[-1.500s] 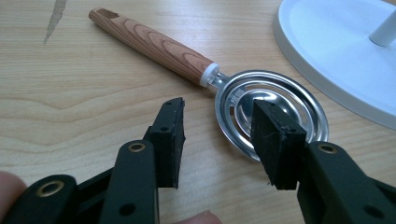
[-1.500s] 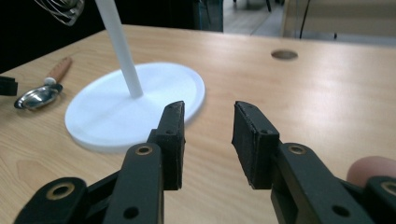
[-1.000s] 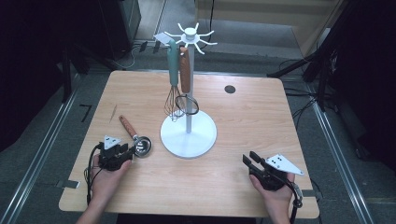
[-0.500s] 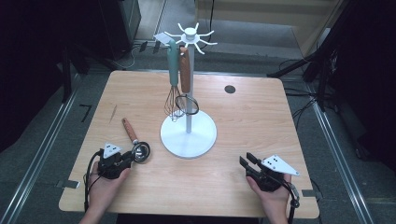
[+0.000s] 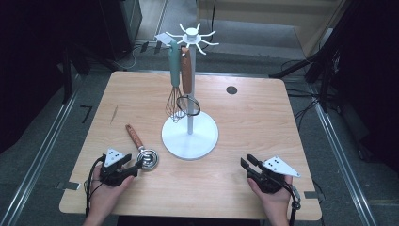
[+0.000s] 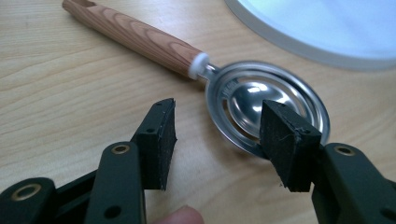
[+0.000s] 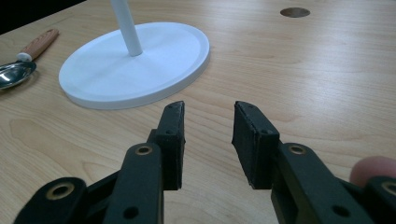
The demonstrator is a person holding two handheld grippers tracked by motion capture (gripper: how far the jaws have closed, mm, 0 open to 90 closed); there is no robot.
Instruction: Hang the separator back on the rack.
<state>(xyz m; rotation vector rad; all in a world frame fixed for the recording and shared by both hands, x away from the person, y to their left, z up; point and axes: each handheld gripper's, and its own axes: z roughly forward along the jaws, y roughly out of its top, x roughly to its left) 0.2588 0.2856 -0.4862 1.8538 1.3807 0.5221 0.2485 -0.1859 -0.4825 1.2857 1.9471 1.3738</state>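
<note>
Opening just now, the left gripper point(image 6: 217, 133) has its jaws standing apart, one pad over the rim of the wooden-handled steel egg separator point(image 6: 261, 105), nothing pinched between them. That utensil lies flat on the light wooden table point(image 5: 263, 117), just beside the white round-based utensil stand point(image 5: 190, 136), so it looks freshly released. The right gripper point(image 7: 208, 140) rests half-open and empty, well apart.

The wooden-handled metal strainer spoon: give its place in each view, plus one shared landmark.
High view: strainer spoon lies lower left, bowl by the left gripper.
Left gripper view: centre, handle running up-left.
Right gripper view: far left edge.
Shared landmark: the white stand base.
</note>
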